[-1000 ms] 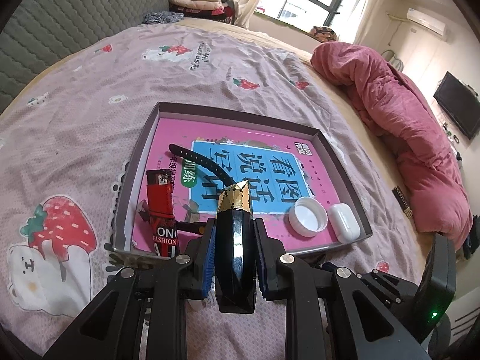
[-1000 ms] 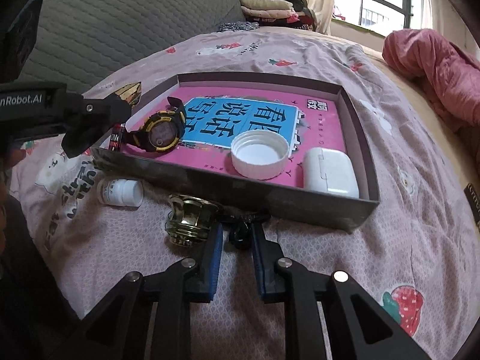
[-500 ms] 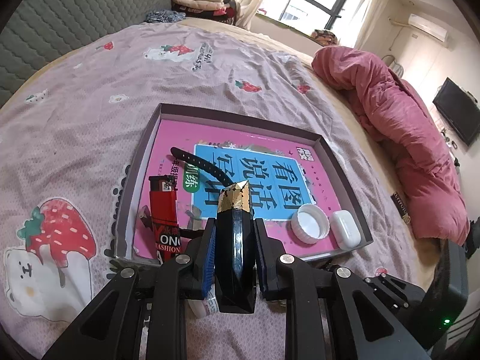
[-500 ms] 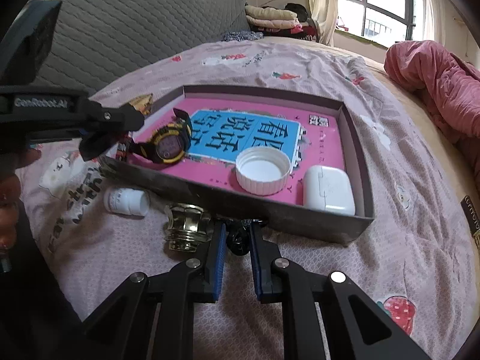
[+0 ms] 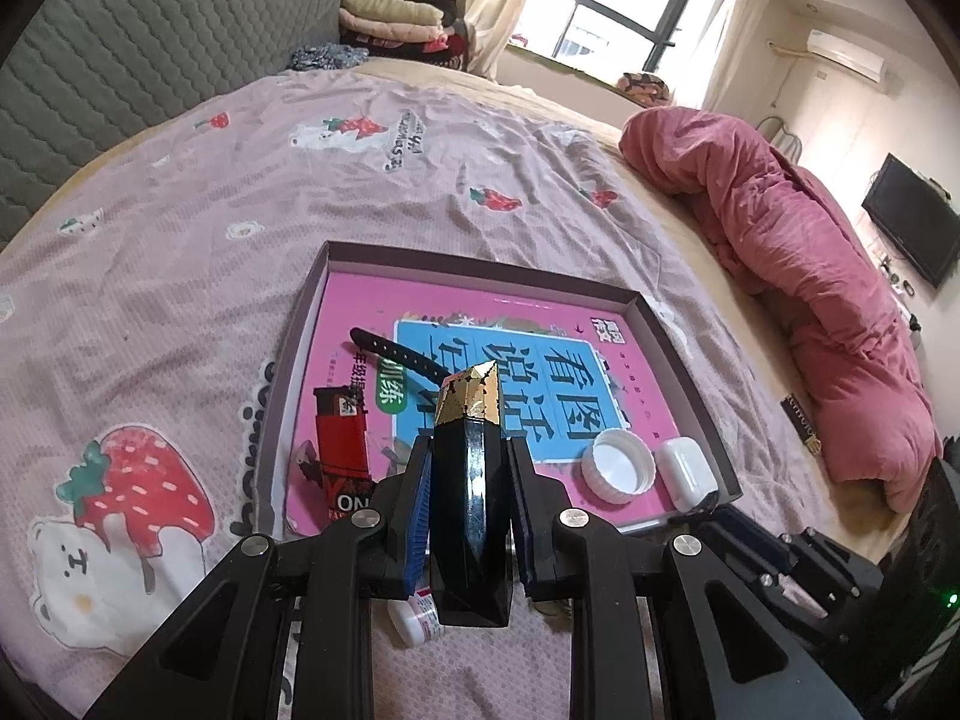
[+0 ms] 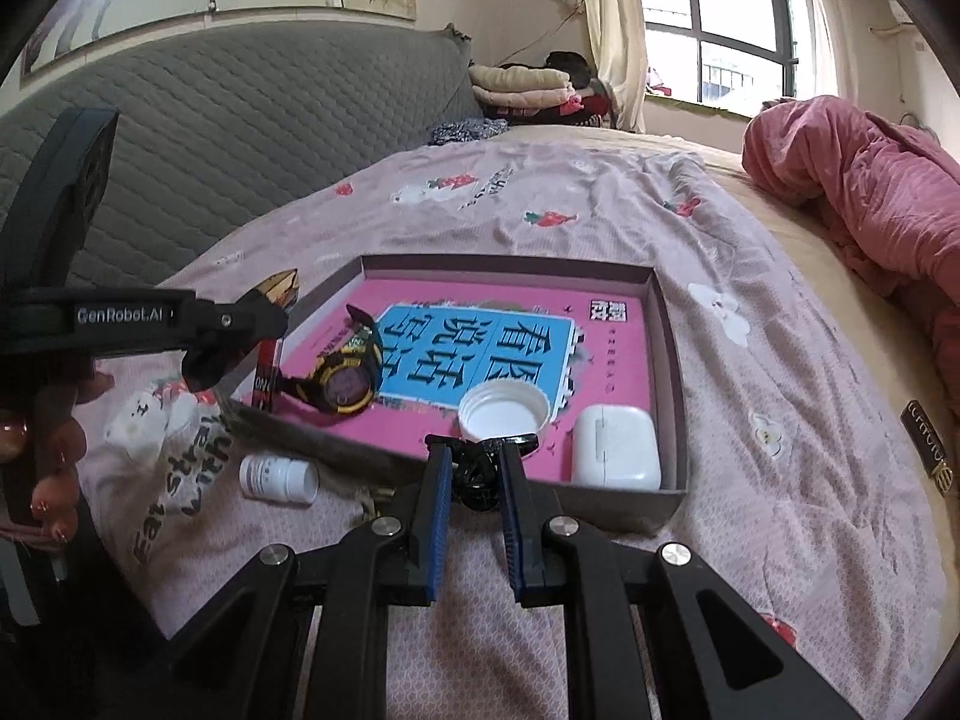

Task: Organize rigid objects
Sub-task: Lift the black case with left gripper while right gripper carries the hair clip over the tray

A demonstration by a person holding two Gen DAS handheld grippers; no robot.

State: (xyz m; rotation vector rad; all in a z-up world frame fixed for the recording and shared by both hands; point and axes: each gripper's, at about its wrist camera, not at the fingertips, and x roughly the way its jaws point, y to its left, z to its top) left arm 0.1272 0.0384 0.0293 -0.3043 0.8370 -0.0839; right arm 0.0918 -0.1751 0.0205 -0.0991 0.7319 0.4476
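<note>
From the left wrist view, the black faceted bottle with its gold cap blocked much of what we could see: the left gripper was clamped on its sides, and it covered the watch body, leaving only a black strap showing in the tray. A white pill bottle peeked out beneath it, mostly hidden. In the right wrist view that pill bottle lay on the bedsheet just outside the tray's near wall. Our right gripper had its pads closed on a small dark object, held over the tray's near edge; we couldn't make out what it was. Inside the tray sat the yellow-and-black watch, a white cap and a white earbud case on the pink book. The red lighter lay at the tray's left side. A pink duvet was bunched well off to the right.
</note>
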